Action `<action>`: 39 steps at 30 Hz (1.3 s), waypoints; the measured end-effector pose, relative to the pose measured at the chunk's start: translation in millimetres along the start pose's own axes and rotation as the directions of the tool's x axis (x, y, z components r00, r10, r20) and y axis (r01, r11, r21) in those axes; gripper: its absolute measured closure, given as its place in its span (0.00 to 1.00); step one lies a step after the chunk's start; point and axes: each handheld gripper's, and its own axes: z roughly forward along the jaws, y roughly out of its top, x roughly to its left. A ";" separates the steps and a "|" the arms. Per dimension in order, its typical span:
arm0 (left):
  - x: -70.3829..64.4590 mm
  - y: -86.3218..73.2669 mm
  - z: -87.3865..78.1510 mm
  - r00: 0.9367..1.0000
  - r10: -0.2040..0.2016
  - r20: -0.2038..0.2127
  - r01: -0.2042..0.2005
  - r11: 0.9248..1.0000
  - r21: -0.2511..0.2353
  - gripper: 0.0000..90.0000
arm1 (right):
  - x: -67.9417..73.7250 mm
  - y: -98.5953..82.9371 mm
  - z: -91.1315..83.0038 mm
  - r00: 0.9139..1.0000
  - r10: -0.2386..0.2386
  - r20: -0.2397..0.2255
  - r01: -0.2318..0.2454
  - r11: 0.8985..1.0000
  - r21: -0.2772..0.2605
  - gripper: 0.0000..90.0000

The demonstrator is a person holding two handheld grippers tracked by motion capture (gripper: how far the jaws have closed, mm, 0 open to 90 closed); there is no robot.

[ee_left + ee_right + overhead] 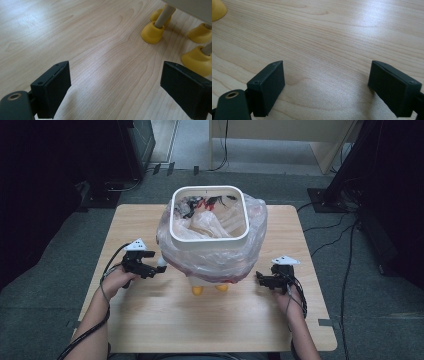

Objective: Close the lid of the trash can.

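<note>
We see a big wooden table (pixel 150 320) with rounded corners, standing on a grey floor (pixel 45 270). On the table, near its far edge and in the middle, stands a white bin (pixel 209 239) with a square top. A clear plastic bag (pixel 220 260) lines the bin and hangs over its rim on the outside, puffing out all around. Inside the bin we see crumpled bits of rubbish, some red and some dark, but they are too small for us to tell what they are. The bin stands on thin legs with yellow feet (pixel 198 290); in the left gripper view we count 4 yellow feet (pixel 152 32) close to each other on the wood. Our left gripper (pixel 159 267) is just beside the bag on its left side, low down by the bin's bottom. Its 2 black jaws are spread wide apart and they hold nothing; there is just bare table (pixel 100 50) between them. Our right gripper (pixel 259 278) is just beside the bag on its right side. Its 2 jaws are spread wide apart too, with nothing between them but wood (pixel 324 50). In the right gripper view, 1 yellow foot (pixel 217 10) peeks in at the top corner.
</note>
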 end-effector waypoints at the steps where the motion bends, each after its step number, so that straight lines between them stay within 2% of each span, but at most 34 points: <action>1: 0.4 -1.3 0.2 1.000 -0.006 -0.001 0.006 1.000 0.001 0.11 | 0.0 0.0 0.0 1.000 0.000 0.000 0.000 1.000 0.000 0.15; 6: 2.4 -7.0 1.4 1.000 0.000 -0.018 0.000 1.000 -0.001 0.11 | 0.0 0.0 0.0 1.000 -0.001 0.000 0.001 1.000 0.000 0.15; 10: 4.3 -11.1 3.6 1.000 -0.002 -0.016 0.002 1.000 0.005 0.11 | 0.0 0.0 0.0 1.000 0.000 0.000 0.000 1.000 0.000 0.15; 18: 4.8 -15.6 7.9 1.000 0.021 -0.011 -0.020 0.999 0.039 0.11 | 0.0 0.0 0.0 1.000 -0.001 0.000 0.001 1.000 0.000 0.15; 26: 7.7 -19.3 11.2 1.000 0.021 -0.017 -0.020 0.998 0.054 0.11 | 0.0 0.0 0.0 1.000 0.000 0.000 0.000 1.000 0.000 0.15; 30: 8.7 -19.8 11.1 1.000 0.022 -0.022 -0.021 0.999 0.048 0.11 | 0.0 0.0 0.1 1.000 0.000 0.000 0.000 1.000 0.000 0.15; 34: 9.7 -20.3 12.2 0.999 0.042 -0.034 -0.041 0.998 0.044 0.11 | 0.0 0.0 0.1 1.000 -0.001 0.000 0.001 1.000 0.000 0.15; 39: 10.3 -19.0 13.8 0.998 0.034 -0.049 -0.032 0.999 0.043 0.11 | 0.0 0.0 0.1 1.000 0.000 0.001 0.000 1.000 0.000 0.15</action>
